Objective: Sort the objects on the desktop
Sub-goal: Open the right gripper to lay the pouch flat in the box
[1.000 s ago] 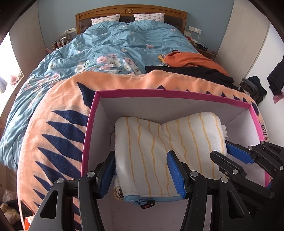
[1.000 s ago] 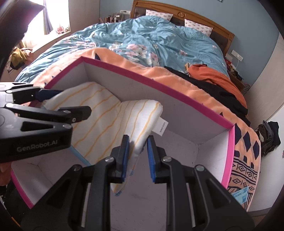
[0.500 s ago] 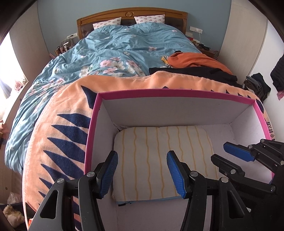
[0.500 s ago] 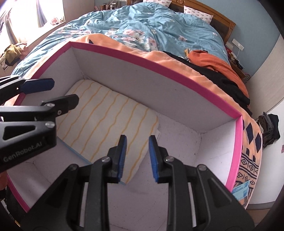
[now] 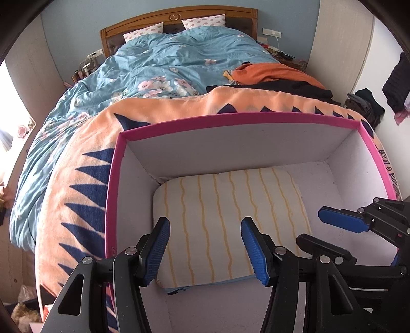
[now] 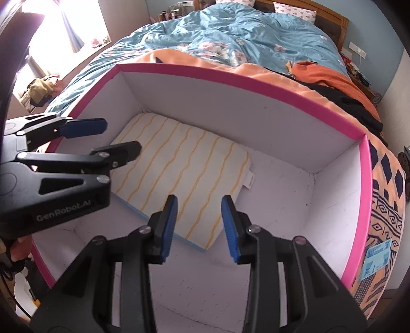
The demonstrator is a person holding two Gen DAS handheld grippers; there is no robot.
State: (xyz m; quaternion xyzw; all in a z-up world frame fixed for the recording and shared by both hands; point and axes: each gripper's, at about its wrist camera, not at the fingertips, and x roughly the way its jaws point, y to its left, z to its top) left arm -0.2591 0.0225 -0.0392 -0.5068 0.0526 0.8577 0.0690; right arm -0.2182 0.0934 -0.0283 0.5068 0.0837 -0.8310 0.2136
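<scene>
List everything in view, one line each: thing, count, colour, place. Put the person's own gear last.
folded towel: one, white with yellow wavy stripes, flat on the box floor against its left wall.
box: one, pink rim, white inside, on the blanket at the foot of the bed.
blanket: one, peach with navy triangles, under the box.
duvet: one, blue with flowers, over the bed.
pillows: two, white with pink spots, at the headboard.
headboard: one, brown wood, against the blue wall.
orange garment: one, on the bed's right side, atop black clothing.
left gripper: one, black with blue pads, jaws open above the towel.
right gripper: one, same colours, jaws just opening, nothing between them.
</scene>
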